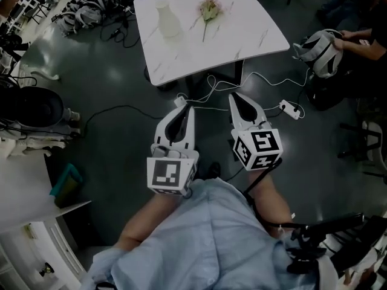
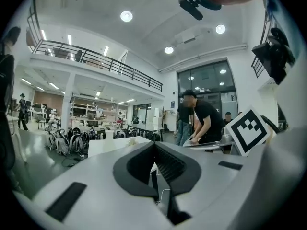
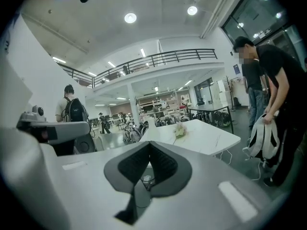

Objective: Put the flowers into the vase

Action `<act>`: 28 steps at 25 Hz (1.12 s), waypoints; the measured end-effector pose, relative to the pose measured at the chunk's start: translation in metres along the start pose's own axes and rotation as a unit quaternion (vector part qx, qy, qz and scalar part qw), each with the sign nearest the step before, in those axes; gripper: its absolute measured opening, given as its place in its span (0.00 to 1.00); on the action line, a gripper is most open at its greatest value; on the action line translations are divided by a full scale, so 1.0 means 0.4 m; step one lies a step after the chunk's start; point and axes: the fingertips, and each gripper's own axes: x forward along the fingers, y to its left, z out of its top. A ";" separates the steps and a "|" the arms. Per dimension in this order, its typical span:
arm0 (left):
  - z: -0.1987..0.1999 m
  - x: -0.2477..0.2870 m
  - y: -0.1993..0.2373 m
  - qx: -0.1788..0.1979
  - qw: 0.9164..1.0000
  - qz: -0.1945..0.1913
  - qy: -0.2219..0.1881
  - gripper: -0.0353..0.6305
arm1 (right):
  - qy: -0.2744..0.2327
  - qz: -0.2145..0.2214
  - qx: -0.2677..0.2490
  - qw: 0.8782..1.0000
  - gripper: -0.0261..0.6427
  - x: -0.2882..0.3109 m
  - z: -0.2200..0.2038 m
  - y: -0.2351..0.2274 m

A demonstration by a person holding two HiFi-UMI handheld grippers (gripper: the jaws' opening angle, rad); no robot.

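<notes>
A white vase (image 1: 168, 20) stands on the white marble table (image 1: 254, 35) at the top of the head view. The flowers (image 1: 208, 9), pale with a thin stem, lie flat to its right. Both grippers hang over the dark floor, short of the table's near edge, and point toward it. My left gripper (image 1: 181, 101) is shut and holds nothing. So is my right gripper (image 1: 236, 95). The right gripper view has the flowers (image 3: 180, 130) on the table (image 3: 211, 137) beyond the closed jaws. In the left gripper view the vase (image 2: 109, 134) shows small and far off.
White cables and a power strip (image 1: 290, 109) lie on the floor between the grippers and the table. A person handles a backpack (image 1: 320, 50) at the right. More backpacks (image 1: 91, 8) sit at the top left. A black round unit (image 1: 30, 104) and a white shelf stand at the left.
</notes>
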 end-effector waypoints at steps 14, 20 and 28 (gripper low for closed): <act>0.085 0.319 0.363 -0.028 0.999 -0.028 -0.020 0.06 | 0.011 -0.018 -0.023 1.000 0.04 0.492 0.149 -0.022; 0.102 0.375 0.459 -0.051 0.998 -0.024 -0.029 0.06 | 0.018 -0.038 -0.030 0.999 0.05 0.597 0.190 -0.044; 0.102 0.460 0.479 -0.040 0.998 -0.038 -0.019 0.06 | 0.026 -0.064 -0.020 0.997 0.06 0.700 0.212 -0.154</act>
